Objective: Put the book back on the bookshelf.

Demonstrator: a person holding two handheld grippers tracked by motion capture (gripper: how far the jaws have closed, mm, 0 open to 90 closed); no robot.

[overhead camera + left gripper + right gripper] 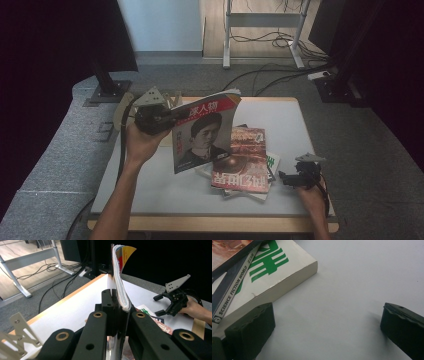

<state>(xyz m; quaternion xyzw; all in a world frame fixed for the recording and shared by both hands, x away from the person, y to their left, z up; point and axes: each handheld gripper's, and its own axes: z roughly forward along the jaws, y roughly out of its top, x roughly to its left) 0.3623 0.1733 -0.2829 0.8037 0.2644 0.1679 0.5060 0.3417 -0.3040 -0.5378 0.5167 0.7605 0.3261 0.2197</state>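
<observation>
My left gripper (170, 117) holds a magazine (205, 132) with a red title band and a portrait cover above the table's left half, its jaws shut on the left edge. In the left gripper view the jaws (116, 298) clamp the magazine's page block (120, 277), which curves upward. My right gripper (289, 177) rests low at the table's right front, open, with nothing between its fingers. In the right gripper view its jaws (327, 322) straddle bare table, the left pad (249, 325) beside the corner of a white book with green lettering (274, 267).
A stack of books and magazines (242, 160) lies on the white table (165, 190), topped by a reddish cover. A dark spine reading Science Fiction World (232, 295) lies on the white book. Cables and desk legs (227, 35) stand on the floor beyond.
</observation>
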